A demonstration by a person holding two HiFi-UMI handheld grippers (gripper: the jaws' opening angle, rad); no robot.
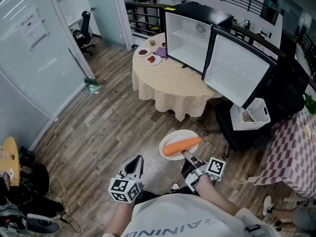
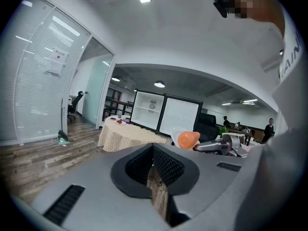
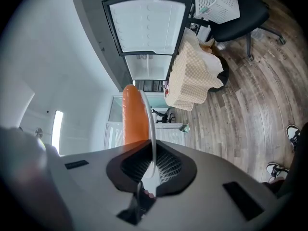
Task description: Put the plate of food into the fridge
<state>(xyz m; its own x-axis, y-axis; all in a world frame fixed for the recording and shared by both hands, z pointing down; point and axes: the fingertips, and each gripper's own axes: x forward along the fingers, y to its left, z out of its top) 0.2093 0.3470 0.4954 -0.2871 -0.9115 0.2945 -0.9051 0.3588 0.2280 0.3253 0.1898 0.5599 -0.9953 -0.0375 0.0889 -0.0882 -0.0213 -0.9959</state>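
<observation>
A white plate [image 1: 174, 141] with a long orange carrot [image 1: 181, 145] on it hangs above the wooden floor. My right gripper [image 1: 186, 155] is shut on its near rim. In the right gripper view the plate [image 3: 152, 124] is edge-on between the pads, and the carrot [image 3: 134, 117] lies along its left side. My left gripper [image 1: 137, 163] is to the left of the plate, shut, with nothing in it; its pads meet at the tips [image 2: 153, 148]. The black fridge [image 1: 190, 38] stands on a round table far ahead. Its door [image 1: 237, 70] is swung open, and white shelves are visible inside.
The round table [image 1: 173, 85] has a checked cloth and small plates of food [image 1: 148, 56] at its left. A black office chair carrying a white basket [image 1: 256, 112] stands right of the path. A checkered table [image 1: 296, 157] is at far right and a glass partition [image 1: 34, 43] at left.
</observation>
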